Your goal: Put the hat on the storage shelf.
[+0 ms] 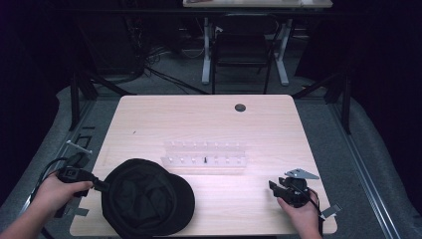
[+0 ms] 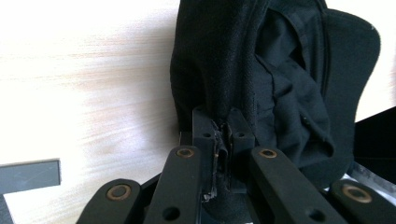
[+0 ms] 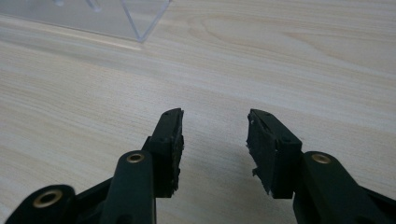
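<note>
A: While the left gripper (image 2: 223,135) pinches the black cap (image 1: 147,196) by its edge fabric, jaws clamped tight on it, where's the cap sitting?

B: Near-left corner of the table (image 1: 209,119), just in front of the clear rack (image 1: 205,154).

A: Right gripper (image 3: 215,140)?

B: Jaws spread wide, nothing between them, over bare wood at the near right.

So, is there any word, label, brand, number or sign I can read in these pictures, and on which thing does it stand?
None can be read.
Black cap: plain black cloth where it shows, also in the left gripper view; no logo or writing visible.
Clear plastic rack: no print visible; one small dark mark on it, too small to tell.
Left gripper and right gripper: no lettering visible.
Table: bare wood grain.
</note>
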`<action>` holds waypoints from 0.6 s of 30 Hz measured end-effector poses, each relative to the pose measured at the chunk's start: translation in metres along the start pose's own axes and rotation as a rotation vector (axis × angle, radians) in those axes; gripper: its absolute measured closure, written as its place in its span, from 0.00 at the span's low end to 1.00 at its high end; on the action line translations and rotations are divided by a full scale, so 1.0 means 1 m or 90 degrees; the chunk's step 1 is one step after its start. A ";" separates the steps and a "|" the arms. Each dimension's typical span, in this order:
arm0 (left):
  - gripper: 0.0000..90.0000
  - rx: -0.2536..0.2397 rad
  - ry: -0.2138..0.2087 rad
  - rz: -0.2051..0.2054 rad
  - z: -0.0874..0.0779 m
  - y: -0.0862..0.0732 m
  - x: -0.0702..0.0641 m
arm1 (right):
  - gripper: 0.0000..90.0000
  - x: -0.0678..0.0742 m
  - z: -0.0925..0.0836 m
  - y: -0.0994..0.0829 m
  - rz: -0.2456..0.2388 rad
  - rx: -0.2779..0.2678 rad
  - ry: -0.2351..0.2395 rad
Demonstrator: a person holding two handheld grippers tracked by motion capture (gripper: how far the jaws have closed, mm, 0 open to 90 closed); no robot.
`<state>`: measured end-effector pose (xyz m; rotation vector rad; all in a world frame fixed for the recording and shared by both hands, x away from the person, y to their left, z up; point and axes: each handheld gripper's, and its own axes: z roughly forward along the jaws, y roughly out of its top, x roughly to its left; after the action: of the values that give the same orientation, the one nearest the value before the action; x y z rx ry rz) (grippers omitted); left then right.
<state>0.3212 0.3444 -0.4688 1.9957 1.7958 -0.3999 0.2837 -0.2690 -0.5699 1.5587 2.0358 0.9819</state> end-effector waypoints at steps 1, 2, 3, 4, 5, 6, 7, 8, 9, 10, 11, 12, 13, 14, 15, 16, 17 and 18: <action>0.95 0.004 0.002 0.003 -0.001 0.000 0.000 | 0.61 0.000 0.000 0.000 0.001 -0.002 0.001; 0.96 0.006 0.001 0.002 -0.001 0.001 -0.001 | 0.61 0.000 0.000 0.000 0.002 -0.002 0.000; 0.95 0.003 -0.004 -0.003 -0.001 0.000 -0.002 | 0.61 0.000 0.000 0.000 0.002 -0.003 0.000; 0.95 0.006 -0.009 -0.004 -0.002 0.001 -0.002 | 0.61 0.000 0.000 0.000 0.002 -0.002 -0.001; 0.95 0.014 -0.016 -0.008 -0.004 0.002 -0.003 | 0.61 0.000 0.000 0.000 0.002 -0.001 -0.001; 0.95 0.014 -0.018 -0.008 -0.005 0.002 -0.003 | 0.61 0.000 0.000 0.000 0.001 -0.001 0.000; 0.95 0.009 -0.025 -0.011 -0.005 0.002 -0.003 | 0.61 0.000 0.000 0.000 0.002 -0.001 0.000; 0.96 0.012 -0.028 -0.011 -0.007 0.003 -0.003 | 0.61 0.000 0.000 0.000 0.003 -0.003 0.001; 0.95 0.007 -0.035 -0.018 -0.007 0.003 -0.004 | 0.61 -0.001 0.000 0.000 0.003 -0.003 0.001; 0.95 0.007 -0.042 -0.027 -0.008 0.003 -0.004 | 0.61 -0.001 0.000 0.000 0.003 -0.002 0.000; 0.96 0.012 -0.047 -0.031 -0.010 0.003 -0.005 | 0.61 -0.001 0.000 0.000 0.004 -0.003 0.000; 0.96 0.012 -0.047 -0.031 -0.010 0.003 -0.005 | 0.61 -0.001 0.000 0.000 0.005 -0.002 0.000; 0.96 0.008 -0.059 -0.037 -0.012 0.003 -0.008 | 0.61 -0.001 0.000 0.000 0.005 -0.002 0.001; 0.96 0.002 -0.063 -0.032 -0.012 0.003 -0.009 | 0.61 -0.001 0.000 0.000 0.005 -0.002 0.001; 0.96 0.002 -0.070 -0.032 -0.014 0.004 -0.010 | 0.61 -0.001 0.000 0.000 0.006 -0.002 0.001; 0.96 0.007 -0.085 -0.034 -0.016 0.004 -0.012 | 0.61 -0.001 0.000 0.000 0.006 -0.002 0.001; 0.95 -0.002 -0.092 -0.041 -0.017 0.004 -0.013 | 0.61 -0.001 0.000 0.000 0.006 -0.002 0.001; 0.96 -0.010 -0.110 -0.046 -0.019 0.004 -0.016 | 0.61 -0.001 0.000 0.000 0.006 -0.003 0.001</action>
<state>0.3216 0.3395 -0.4443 1.8309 1.7604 -0.5611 0.2839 -0.2696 -0.5702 1.5679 2.0278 0.9906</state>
